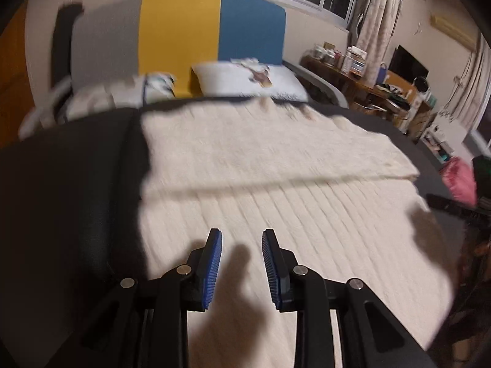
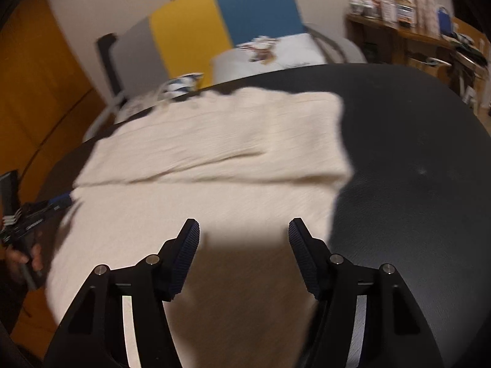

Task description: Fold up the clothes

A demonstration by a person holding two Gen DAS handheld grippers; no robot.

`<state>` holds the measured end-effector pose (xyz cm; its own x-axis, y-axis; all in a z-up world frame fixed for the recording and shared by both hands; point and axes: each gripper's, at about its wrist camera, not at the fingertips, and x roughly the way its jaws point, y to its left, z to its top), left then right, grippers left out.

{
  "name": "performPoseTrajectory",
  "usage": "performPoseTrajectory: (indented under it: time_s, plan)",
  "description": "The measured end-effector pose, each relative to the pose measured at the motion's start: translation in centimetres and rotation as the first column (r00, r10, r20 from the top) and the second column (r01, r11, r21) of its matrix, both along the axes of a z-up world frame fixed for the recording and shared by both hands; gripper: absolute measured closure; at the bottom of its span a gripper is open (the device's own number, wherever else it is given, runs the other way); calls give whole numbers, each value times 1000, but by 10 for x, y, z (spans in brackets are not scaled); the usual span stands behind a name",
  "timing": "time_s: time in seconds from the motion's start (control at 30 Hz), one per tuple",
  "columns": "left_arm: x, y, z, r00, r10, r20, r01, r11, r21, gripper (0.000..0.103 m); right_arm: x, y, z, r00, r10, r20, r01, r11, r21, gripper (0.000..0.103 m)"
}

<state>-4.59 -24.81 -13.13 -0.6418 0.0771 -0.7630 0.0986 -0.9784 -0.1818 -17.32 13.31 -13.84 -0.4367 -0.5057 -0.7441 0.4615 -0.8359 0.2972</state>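
Note:
A cream ribbed knit garment [image 1: 276, 168] lies spread on a black surface [image 1: 76, 168], with a folded layer across its far half. In the left wrist view my left gripper [image 1: 241, 233] hovers just above the garment's near part. It is open, with nothing between its blue pads [image 1: 213, 263]. In the right wrist view my right gripper [image 2: 243, 222] is open over the garment [image 2: 214, 159], close to its right edge, its jaws wide apart and empty. The left gripper [image 2: 58, 201] also shows at that view's left edge, held by a hand [image 2: 21, 257] beside the garment's left side.
Behind the black surface [image 2: 414, 153] are a white pillow [image 1: 245, 79] and a grey, yellow and blue headboard [image 1: 181, 30]. A cluttered wooden desk [image 1: 368, 82] stands at the right, with a pink bag [image 1: 460, 181] below it. An orange wooden panel [image 2: 36, 92] lines the left.

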Motion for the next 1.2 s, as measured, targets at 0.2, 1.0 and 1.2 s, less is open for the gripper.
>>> performPoseTrajectory:
  time_s: [0.2, 1.0, 1.2]
  plan:
    - [-4, -11, -17, 999, 40, 16, -41, 997, 61, 76, 21, -12, -29, 1000, -6, -29, 9, 996, 93, 33]
    - [76, 23, -10, 998, 43, 36, -44, 999, 14, 75, 93, -56, -11, 995, 93, -32, -88, 988, 127, 27]
    - [93, 14, 4, 998, 47, -41, -42, 994, 106, 75, 106, -52, -21, 997, 76, -17, -73, 988, 134, 26]
